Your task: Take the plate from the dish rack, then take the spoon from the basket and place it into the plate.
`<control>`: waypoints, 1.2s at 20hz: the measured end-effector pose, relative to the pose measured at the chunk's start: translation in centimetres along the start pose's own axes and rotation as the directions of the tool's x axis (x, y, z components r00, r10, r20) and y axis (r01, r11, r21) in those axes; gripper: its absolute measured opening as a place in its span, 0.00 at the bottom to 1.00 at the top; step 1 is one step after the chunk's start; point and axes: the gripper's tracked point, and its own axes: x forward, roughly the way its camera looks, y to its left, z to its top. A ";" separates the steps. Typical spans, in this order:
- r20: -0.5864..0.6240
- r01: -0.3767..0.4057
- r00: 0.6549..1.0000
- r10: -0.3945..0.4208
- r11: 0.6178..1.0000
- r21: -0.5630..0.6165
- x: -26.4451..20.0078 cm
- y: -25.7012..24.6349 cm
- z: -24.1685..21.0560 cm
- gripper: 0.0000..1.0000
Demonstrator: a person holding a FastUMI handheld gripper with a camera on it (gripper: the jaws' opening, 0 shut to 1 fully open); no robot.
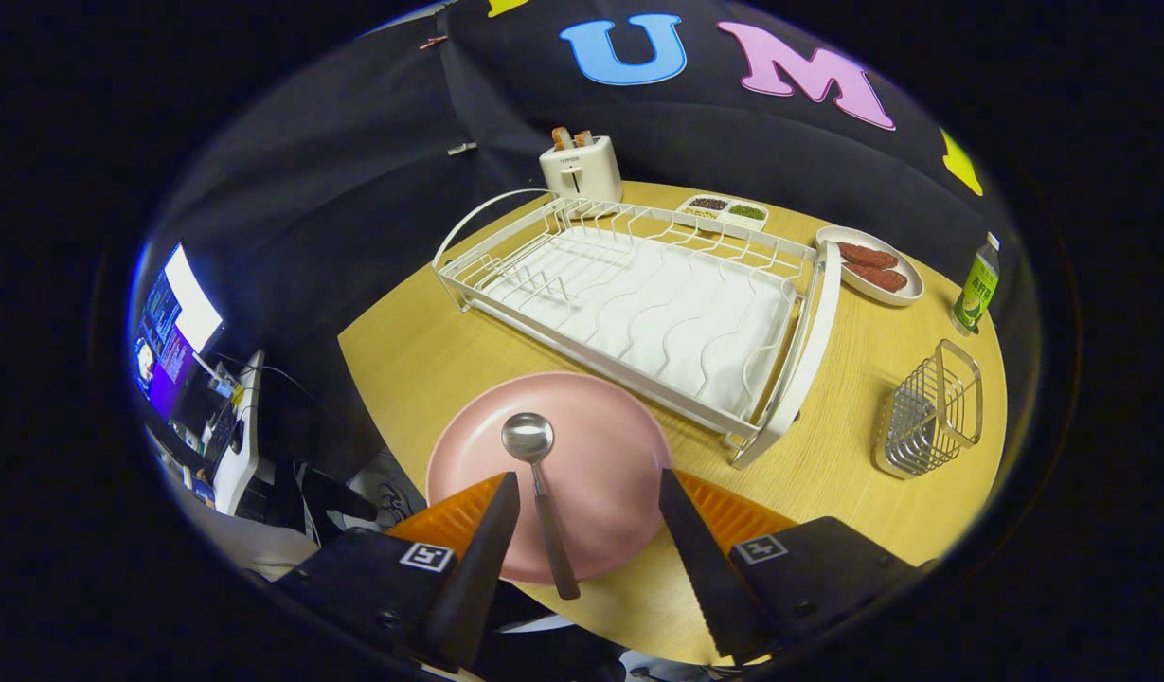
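gripper view: tool (pixel 589 497) spread wide, holding nothing, above round pink plate (pixel 600 455) bearing a shiny metal spoon (pixel 536 474).

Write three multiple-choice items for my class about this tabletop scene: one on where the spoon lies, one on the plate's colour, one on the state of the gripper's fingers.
1. Where is the spoon?
A. In the wire basket
B. On the plate
C. In the dish rack

2. What colour is the plate?
A. Pink
B. White
C. Blue

3. How are the fingers of the gripper?
A. Shut on the spoon
B. Shut on the plate
C. Open, holding nothing

Answers:
1 B, its bowl rests on the plate, handle pointing back between the fingers.
2 A, the plate is plainly pink.
3 C, the fingers stand apart, either side of the spoon.
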 end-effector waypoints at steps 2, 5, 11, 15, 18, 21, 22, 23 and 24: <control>-0.005 0.002 1.000 -0.002 1.000 -0.006 -0.3 0.1 0.0 0.97; 0.012 -0.003 1.000 0.003 1.000 -0.014 -1.1 0.7 1.0 0.97; 0.147 0.033 0.989 -0.028 0.999 -0.032 -4.7 0.3 7.4 0.99; 0.307 0.084 0.950 -0.060 0.994 -0.064 -8.9 -0.9 13.6 0.99; 0.418 0.131 0.904 -0.092 0.989 -0.065 -12.6 -2.0 18.0 0.99; 0.515 0.190 0.846 -0.137 0.980 -0.052 -16.3 -3.9 21.8 0.98; 0.538 0.205 0.830 -0.148 0.978 -0.047 -17.0 -4.8 22.7 0.99; 0.552 0.218 0.818 -0.161 0.975 -0.039 -17.7 -5.6 23.3 0.98; 0.561 0.231 0.810 -0.173 0.973 -0.032 -18.2 -6.2 23.5 0.99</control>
